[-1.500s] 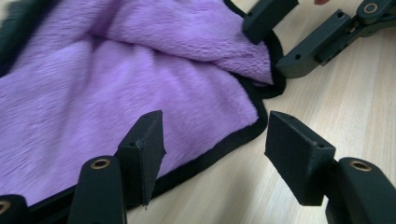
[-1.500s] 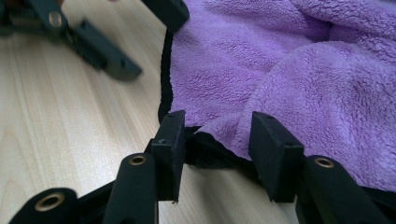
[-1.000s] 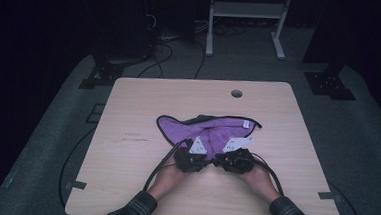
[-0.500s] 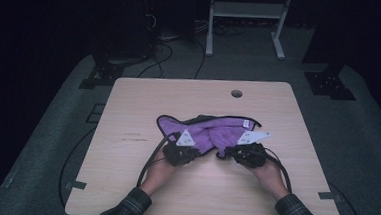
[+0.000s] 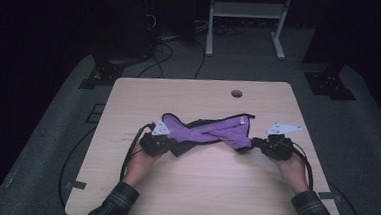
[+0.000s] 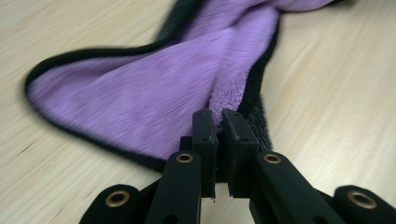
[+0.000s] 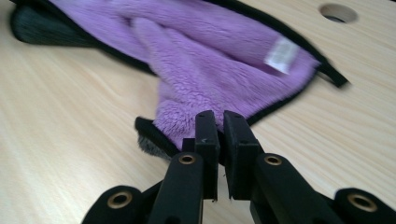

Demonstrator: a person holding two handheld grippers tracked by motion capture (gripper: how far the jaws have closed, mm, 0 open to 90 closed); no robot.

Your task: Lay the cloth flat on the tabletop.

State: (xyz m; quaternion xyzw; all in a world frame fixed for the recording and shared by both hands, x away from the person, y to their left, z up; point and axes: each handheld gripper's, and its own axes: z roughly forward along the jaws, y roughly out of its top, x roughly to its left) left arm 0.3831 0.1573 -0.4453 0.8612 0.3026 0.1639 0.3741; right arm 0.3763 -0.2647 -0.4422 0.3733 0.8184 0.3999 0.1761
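L gripper (image 5: 168, 145) is clamping one corner of the cloth (image 5: 212, 131), jaws nearly together w/ purple pile and black hem pinched between them in the left gripper view (image 6: 215, 140). R gripper (image 5: 257, 143) is doing the same at the opposite end, jaws closed down on a fold of purple fleece (image 7: 215, 140). The cloth is lying mid-desk, pulled out between the two grippers but twisted along its length, w/ the dark backing showing near the L end and the white tag (image 7: 280, 54) showing near the R end.

Step in hand, I'd say: spreading the cloth flat, about halfway, since it's stretched but not untwisted. Next move is prob. calling for one hand rolling its corner over to take the twist out, then both grippers lifting slightly and drawing apart so the cloth is settling flat, w/o losing the hem from either grip.

Room: the desk (image 5: 198, 188) is offering bare wood in front of and behind the cloth. R gripper is sitting closer to the R desk edge than L is to its edge, so less travel outward there. The cable hole (image 5: 236, 94) is well behind the cloth, not in the way.
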